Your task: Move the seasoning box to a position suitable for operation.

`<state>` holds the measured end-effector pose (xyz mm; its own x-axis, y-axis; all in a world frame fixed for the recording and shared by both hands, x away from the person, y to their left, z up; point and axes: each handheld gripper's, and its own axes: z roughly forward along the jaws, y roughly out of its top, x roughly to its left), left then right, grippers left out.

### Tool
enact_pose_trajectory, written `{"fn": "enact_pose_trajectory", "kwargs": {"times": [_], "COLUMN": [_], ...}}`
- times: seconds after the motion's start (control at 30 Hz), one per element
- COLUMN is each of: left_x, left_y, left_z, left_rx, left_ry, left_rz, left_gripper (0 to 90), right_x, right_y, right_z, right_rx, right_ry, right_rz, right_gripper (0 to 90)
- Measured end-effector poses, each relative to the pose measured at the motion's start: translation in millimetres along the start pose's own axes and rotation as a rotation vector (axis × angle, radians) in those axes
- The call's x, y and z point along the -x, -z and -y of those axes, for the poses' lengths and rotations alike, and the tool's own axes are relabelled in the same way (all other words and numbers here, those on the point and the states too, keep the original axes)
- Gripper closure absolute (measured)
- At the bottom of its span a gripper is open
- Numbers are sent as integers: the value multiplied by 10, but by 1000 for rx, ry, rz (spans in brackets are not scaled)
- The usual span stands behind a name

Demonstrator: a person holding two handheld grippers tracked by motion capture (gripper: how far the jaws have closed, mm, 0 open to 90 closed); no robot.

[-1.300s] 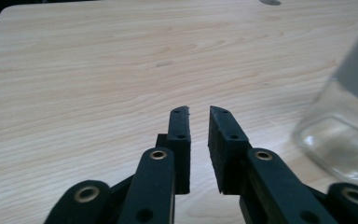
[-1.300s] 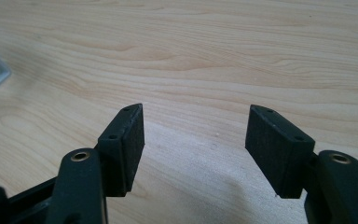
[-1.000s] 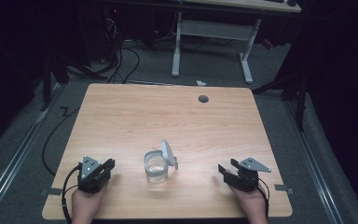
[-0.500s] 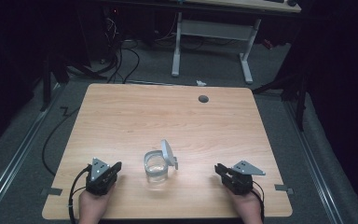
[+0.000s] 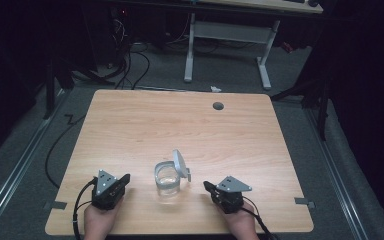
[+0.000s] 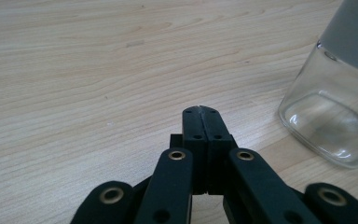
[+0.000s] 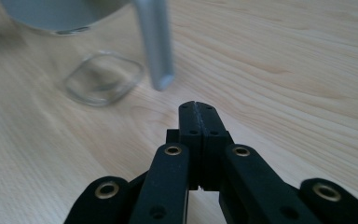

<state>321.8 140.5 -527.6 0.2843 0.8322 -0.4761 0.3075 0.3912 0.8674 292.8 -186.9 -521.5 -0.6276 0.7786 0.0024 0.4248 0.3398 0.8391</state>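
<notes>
Both grippers have slid closer to the glass jar [image 5: 168, 181] at the lower middle of the frame, the left gripper [image 5: 123, 179] and right gripper [image 5: 207, 186] each with jaws pressed together, empty, on the wooden table [image 5: 130, 125].

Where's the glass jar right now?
In the high view, the glass jar stands near the table's front edge, between the left hand-held gripper and right hand-held gripper.

no readable text, labels or numbers anywhere
</notes>
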Motion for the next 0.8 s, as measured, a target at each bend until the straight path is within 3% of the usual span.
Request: {"fn": "enact_pose_trajectory", "kwargs": {"times": [0.1,0.37,0.53,0.8], "left_x": [2,7,13,74], "left_y": [-3,15,19,3], "left_z": [0,-20,-22,22], "left_rx": [1,7,5,-11], "left_ry": [1,9,9,7], "left_rz": [5,10,11,26], "left_gripper": [900,900,900,900], "right_x": [-120,-214,-190,-35], "right_y": [-117,-284,-348,-474], "right_z": [-58,-192,-220,-321], "right_rx": [0,-2,-8,-13], "right_ry": [19,35,30,14], "right_rz": [-32,-62,-53,-19], "right_gripper": [900,900,900,900]}}
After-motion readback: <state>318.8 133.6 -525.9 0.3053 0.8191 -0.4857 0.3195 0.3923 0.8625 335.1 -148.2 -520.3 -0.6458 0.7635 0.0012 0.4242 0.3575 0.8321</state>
